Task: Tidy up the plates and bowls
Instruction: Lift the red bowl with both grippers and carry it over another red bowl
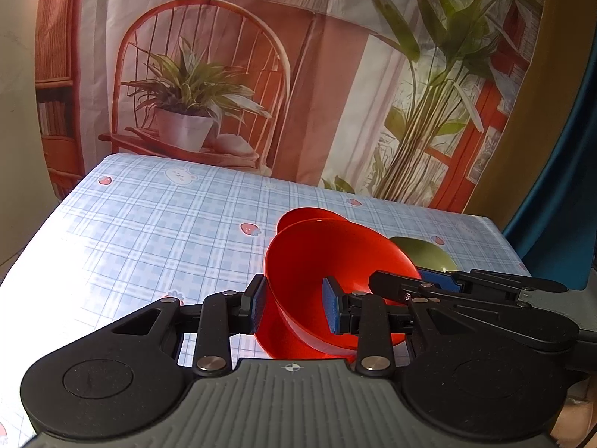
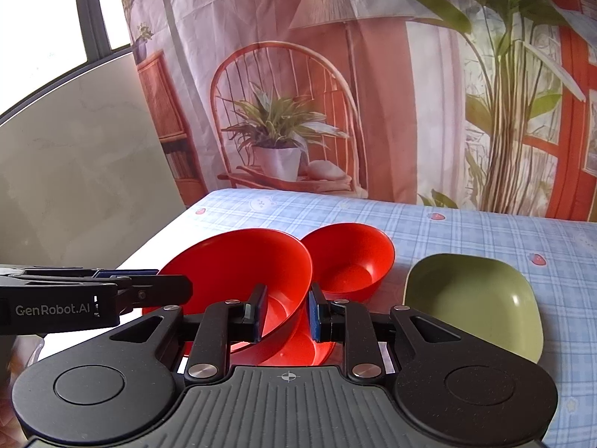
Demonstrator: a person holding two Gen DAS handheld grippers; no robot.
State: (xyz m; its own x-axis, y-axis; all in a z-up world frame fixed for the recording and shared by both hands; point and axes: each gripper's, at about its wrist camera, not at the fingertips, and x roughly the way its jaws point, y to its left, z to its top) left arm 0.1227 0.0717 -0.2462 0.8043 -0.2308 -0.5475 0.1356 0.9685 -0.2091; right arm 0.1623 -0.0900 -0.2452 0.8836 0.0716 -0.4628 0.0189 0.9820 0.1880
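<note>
Your left gripper is pinching the near wall of the big red bowl, one blue pad outside, the other inside; the bowl sits tilted in the grip. Your right gripper pinches the same bowl on its other side, pads straddling the rim the same way. So both tools are clamped on one bowl, which looks clear of the table; contact underneath is hidden by the gripper bodies. The bowl is glossy red plastic, round, deep, with a thin rim. A second glossy red piece shows below it, between your right pads and under the bowl; whether that is a plate or another bowl you can't tell from here. Just behind it sits a smaller red bowl, same plastic, upright on the table. To its right is a green dish, matte olive, squarish with rounded corners, shallow. The table carries a pale blue plaid cloth printed with strawberries and bears, glaring white on the left in the left wrist view. Behind hangs a wrinkled fabric backdrop printed with a rattan chair, potted plant, lamp and red window frame. A grey stone-look panel and a bright window stand far left.
</note>
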